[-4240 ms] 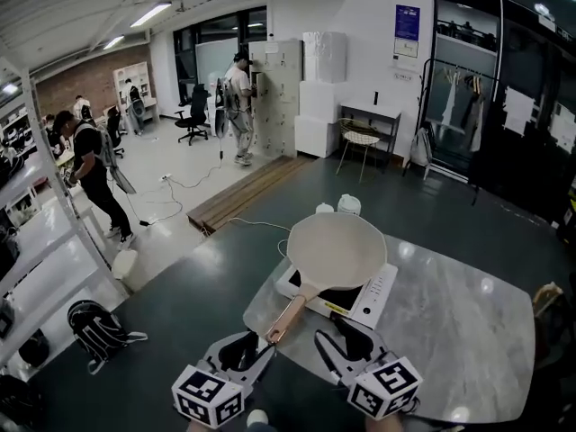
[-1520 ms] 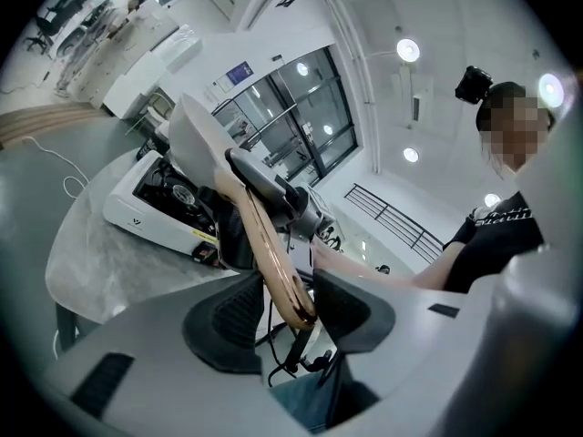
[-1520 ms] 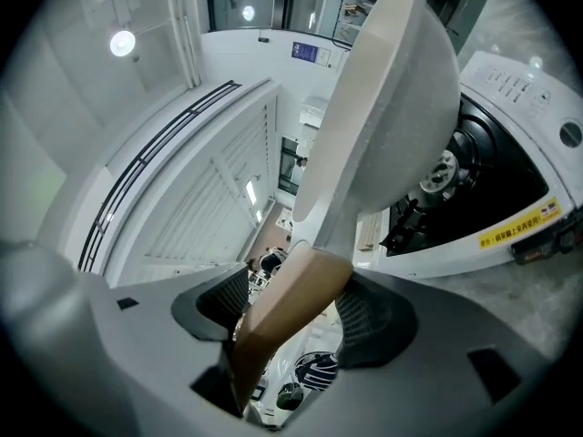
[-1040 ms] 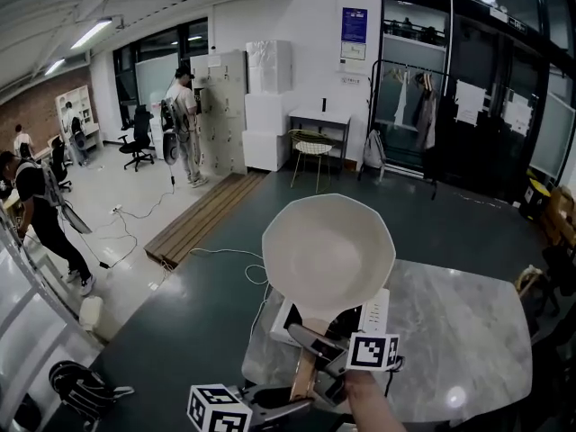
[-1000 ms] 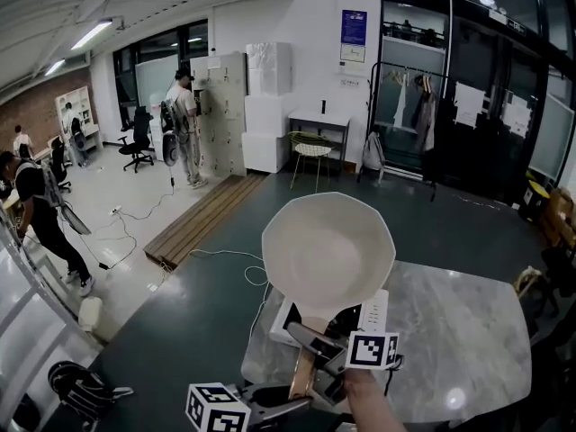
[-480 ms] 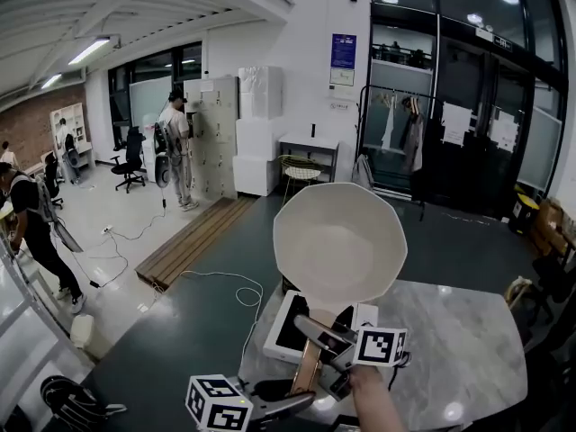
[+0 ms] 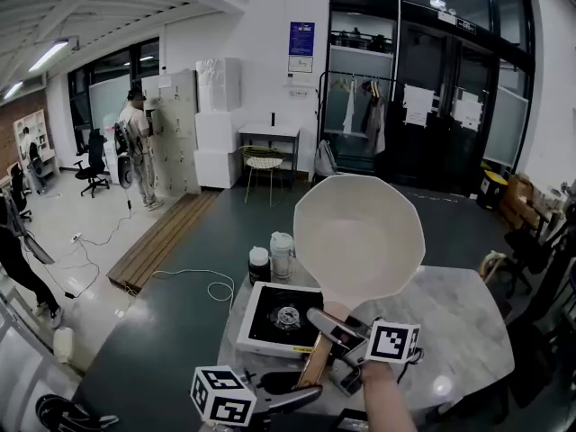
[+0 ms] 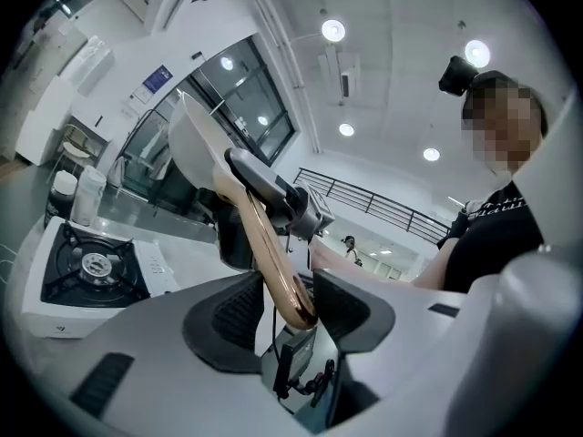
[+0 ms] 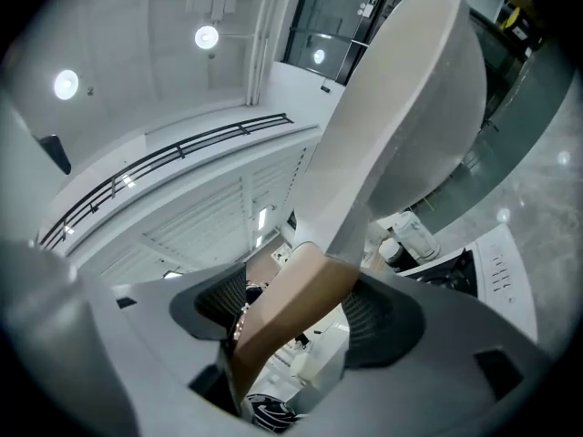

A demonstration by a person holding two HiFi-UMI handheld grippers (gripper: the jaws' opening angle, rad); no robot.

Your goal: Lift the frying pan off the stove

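Frying pan (image 7: pixel 358 232) aloft — off stove (image 7: pixel 263 320), handle (image 7: pixel 315 369) clamped

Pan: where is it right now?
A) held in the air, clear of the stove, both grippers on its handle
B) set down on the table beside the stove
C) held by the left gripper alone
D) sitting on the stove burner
A: the pan hangs above the bare stove, with the left gripper and the right gripper both closed on its handle.
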